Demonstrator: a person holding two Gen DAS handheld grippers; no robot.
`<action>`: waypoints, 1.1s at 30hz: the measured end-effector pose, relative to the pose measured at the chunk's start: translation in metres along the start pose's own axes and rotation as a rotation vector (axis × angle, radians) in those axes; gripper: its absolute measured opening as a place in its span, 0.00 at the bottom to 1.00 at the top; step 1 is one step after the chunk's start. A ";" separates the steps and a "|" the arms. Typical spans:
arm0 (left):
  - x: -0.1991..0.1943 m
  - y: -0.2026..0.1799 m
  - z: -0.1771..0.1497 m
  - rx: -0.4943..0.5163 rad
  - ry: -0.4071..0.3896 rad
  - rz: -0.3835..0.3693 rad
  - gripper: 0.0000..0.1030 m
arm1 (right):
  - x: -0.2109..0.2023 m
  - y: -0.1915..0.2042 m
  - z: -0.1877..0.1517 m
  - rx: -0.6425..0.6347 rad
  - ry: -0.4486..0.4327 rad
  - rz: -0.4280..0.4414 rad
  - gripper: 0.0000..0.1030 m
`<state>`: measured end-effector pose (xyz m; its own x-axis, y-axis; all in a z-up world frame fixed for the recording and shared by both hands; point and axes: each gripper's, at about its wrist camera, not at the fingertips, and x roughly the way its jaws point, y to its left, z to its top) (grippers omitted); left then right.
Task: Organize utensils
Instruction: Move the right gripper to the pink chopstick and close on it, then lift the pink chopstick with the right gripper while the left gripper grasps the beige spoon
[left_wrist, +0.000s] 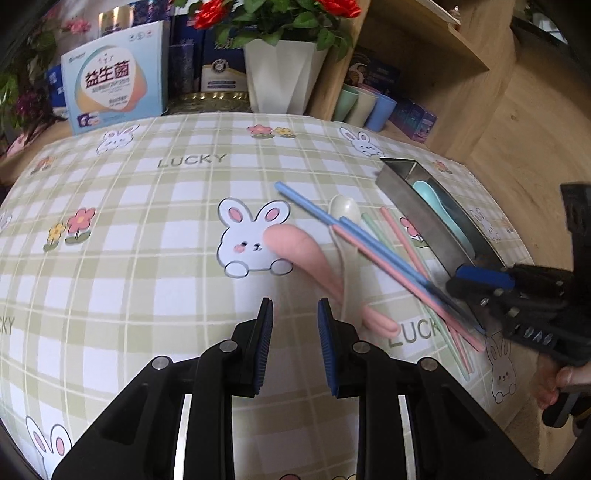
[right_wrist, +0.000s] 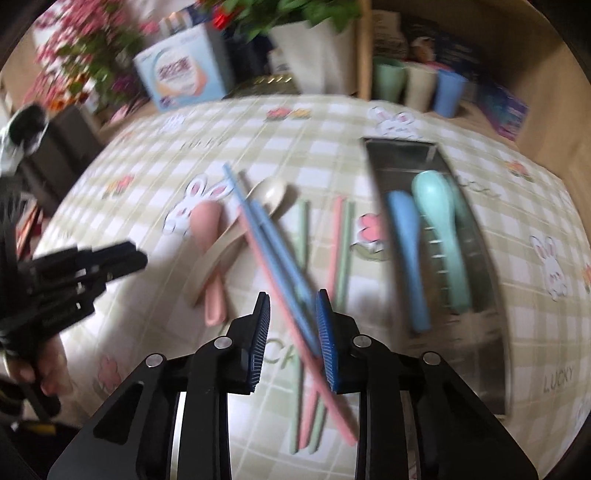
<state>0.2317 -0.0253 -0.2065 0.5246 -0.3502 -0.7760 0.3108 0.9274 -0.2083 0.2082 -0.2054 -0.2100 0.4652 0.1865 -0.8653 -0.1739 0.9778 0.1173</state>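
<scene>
A steel tray (right_wrist: 484, 258) on the checked tablecloth holds a blue spoon (right_wrist: 408, 251) and a teal spoon (right_wrist: 439, 229). Left of it lie blue chopsticks (right_wrist: 273, 243), pink chopsticks (right_wrist: 288, 317), green chopsticks (right_wrist: 345, 254), a pink spoon (right_wrist: 208, 236) and a cream spoon (right_wrist: 266, 195). My right gripper (right_wrist: 293, 332) is open, low over the crossed blue and pink chopsticks, which pass between its fingers; it also shows in the left wrist view (left_wrist: 476, 284). My left gripper (left_wrist: 295, 343) is open and empty, just short of the pink spoon (left_wrist: 303, 251) and the cream spoon (left_wrist: 345, 221).
At the back stand a white flower pot (left_wrist: 282, 74), a probiotics box (left_wrist: 114, 81) and several cups (left_wrist: 364, 105) beside a wooden shelf (left_wrist: 424, 48). The tray (left_wrist: 413, 195) lies near the table's right edge.
</scene>
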 end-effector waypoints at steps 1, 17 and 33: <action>0.000 0.001 -0.001 -0.005 0.000 0.000 0.23 | 0.006 0.001 -0.002 -0.005 0.017 0.003 0.23; -0.002 0.018 -0.011 -0.070 0.010 -0.033 0.23 | 0.032 0.011 -0.004 -0.017 0.099 0.018 0.14; 0.000 0.017 -0.014 -0.074 0.027 -0.053 0.23 | 0.028 0.005 -0.003 0.077 0.037 0.070 0.05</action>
<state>0.2262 -0.0073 -0.2182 0.4868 -0.3959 -0.7787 0.2775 0.9153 -0.2918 0.2181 -0.1958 -0.2348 0.4215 0.2527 -0.8709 -0.1373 0.9671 0.2141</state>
